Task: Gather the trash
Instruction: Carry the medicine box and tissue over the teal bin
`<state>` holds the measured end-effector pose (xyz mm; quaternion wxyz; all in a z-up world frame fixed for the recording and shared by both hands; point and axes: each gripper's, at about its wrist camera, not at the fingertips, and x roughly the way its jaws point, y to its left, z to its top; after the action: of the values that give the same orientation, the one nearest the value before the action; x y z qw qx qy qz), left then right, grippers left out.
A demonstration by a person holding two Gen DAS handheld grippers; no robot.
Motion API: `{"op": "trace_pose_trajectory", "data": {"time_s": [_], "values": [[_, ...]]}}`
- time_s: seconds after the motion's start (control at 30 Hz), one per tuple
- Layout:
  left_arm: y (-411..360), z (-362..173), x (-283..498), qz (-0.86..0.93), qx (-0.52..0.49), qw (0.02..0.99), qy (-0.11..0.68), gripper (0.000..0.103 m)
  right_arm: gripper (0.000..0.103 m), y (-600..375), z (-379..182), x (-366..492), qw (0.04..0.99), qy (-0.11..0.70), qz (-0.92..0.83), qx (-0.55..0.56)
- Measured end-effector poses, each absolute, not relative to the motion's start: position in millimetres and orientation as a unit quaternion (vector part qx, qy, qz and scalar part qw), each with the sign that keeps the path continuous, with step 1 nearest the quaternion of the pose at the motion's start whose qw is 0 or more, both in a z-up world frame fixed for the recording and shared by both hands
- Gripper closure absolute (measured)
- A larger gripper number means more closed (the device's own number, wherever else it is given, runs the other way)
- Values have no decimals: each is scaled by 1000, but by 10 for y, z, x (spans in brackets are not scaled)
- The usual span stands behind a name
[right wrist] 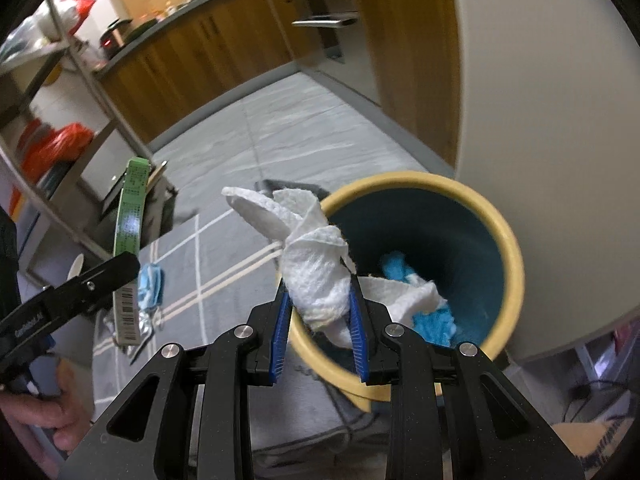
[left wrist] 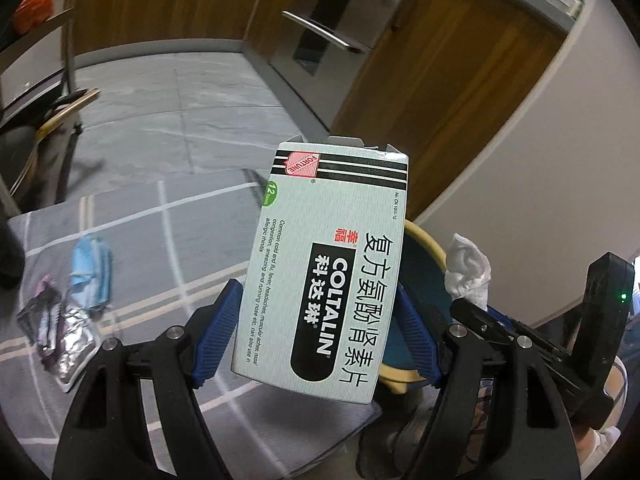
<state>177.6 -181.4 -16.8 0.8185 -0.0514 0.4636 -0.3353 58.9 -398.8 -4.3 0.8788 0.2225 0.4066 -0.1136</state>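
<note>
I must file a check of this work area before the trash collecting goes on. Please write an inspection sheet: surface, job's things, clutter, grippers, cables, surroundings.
Surface: grey checked mat on a grey tiled floor.
Job's things: medicine box; white tissue; bin with a yellow rim, tissue and blue scraps already inside.
Clutter: blue face mask and foil wrapper lie on the mat.
Grippers: left gripper grips the box; right gripper grips the tissue at the bin's rim.
Cables: dark cable on the floor, lower right of the right wrist view.
Surroundings: wooden cabinets, metal shelf rack.
</note>
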Motion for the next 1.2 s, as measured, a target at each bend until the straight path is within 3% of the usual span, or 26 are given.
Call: {"op": "trace_pose_trajectory", "data": {"time_s": [1.2], "values": [[-2998, -773, 1815, -419, -102, 731, 529, 28, 74, -4506, -369, 467, 840, 448, -181, 247]]}}
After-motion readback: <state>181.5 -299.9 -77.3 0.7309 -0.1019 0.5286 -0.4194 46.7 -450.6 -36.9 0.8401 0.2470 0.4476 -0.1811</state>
